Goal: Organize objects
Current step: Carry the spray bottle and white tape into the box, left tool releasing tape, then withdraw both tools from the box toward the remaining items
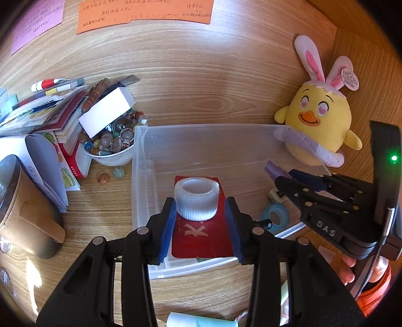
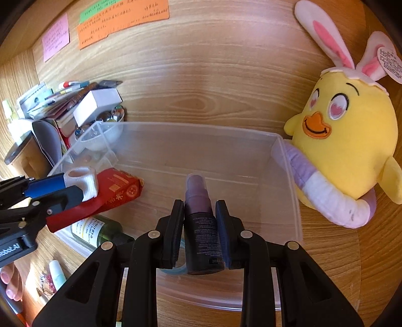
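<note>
Over the wooden desk (image 1: 201, 83), the left tool (image 1: 199, 218) spreads around a white roll (image 1: 196, 198) while the right tool (image 2: 199, 221) clamps a purple bottle (image 2: 201, 226).

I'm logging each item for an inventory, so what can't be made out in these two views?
- Small dark spray bottle: label print too small in the right wrist view.
- Handwriting on the orange paper note: blurred, cut by the top edge.
- Green glass bottle: mostly hidden under the red packet and left gripper.

The left hand-held gripper (image 1: 199, 213) has its jaws spread wide, pointing toward 12 o'clock. The right hand-held gripper (image 2: 199, 221) is clamped tight, also pointing toward 12.
</note>
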`<state>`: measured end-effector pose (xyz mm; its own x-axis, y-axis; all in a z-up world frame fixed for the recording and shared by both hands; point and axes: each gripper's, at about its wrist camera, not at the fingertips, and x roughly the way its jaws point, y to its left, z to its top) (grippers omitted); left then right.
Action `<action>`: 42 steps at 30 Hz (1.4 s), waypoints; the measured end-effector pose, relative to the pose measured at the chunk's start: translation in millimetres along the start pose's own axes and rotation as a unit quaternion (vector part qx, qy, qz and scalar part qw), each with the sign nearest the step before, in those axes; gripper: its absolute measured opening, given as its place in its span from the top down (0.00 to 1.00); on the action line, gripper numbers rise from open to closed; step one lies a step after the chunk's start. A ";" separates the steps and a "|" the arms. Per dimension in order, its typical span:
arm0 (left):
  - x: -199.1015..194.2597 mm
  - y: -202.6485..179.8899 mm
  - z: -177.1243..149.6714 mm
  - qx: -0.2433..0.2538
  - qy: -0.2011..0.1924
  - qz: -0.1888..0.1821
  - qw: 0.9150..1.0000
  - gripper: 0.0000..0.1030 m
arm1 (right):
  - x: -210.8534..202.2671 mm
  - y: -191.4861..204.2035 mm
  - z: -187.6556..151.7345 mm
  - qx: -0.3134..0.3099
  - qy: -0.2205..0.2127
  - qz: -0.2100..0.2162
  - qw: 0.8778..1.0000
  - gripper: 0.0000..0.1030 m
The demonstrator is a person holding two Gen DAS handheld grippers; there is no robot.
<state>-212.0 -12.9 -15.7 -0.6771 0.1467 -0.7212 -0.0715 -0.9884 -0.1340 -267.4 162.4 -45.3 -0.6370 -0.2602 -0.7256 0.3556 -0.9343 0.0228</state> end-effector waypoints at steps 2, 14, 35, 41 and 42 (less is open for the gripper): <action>-2.8 -0.1 -1.3 0.000 -0.003 -0.001 1.000 0.49 | 0.8 -0.5 0.0 0.002 0.002 0.002 1.000 0.77; -32.1 -10.9 -7.7 0.017 -0.020 0.000 1.000 0.30 | 0.3 -0.3 0.0 0.010 0.008 0.010 1.000 0.66; -84.3 -5.4 -71.3 0.031 -0.020 0.009 0.999 0.07 | -93.6 17.0 -31.8 -0.035 -0.071 0.019 0.997 0.35; -76.2 0.8 -102.4 0.018 0.015 0.004 1.000 0.07 | -106.8 18.4 -67.5 -0.050 -0.060 0.030 0.996 0.33; -73.6 1.9 -107.1 0.014 0.021 0.001 1.000 0.07 | -107.1 19.0 -72.4 -0.051 -0.057 0.033 0.997 0.33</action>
<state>-83.8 -21.3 -35.7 -0.6454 0.1459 -0.7498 -0.0908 -0.9893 -0.1143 -142.9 190.2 -17.0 -0.6811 -0.3519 -0.6421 0.4636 -0.8860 -0.0062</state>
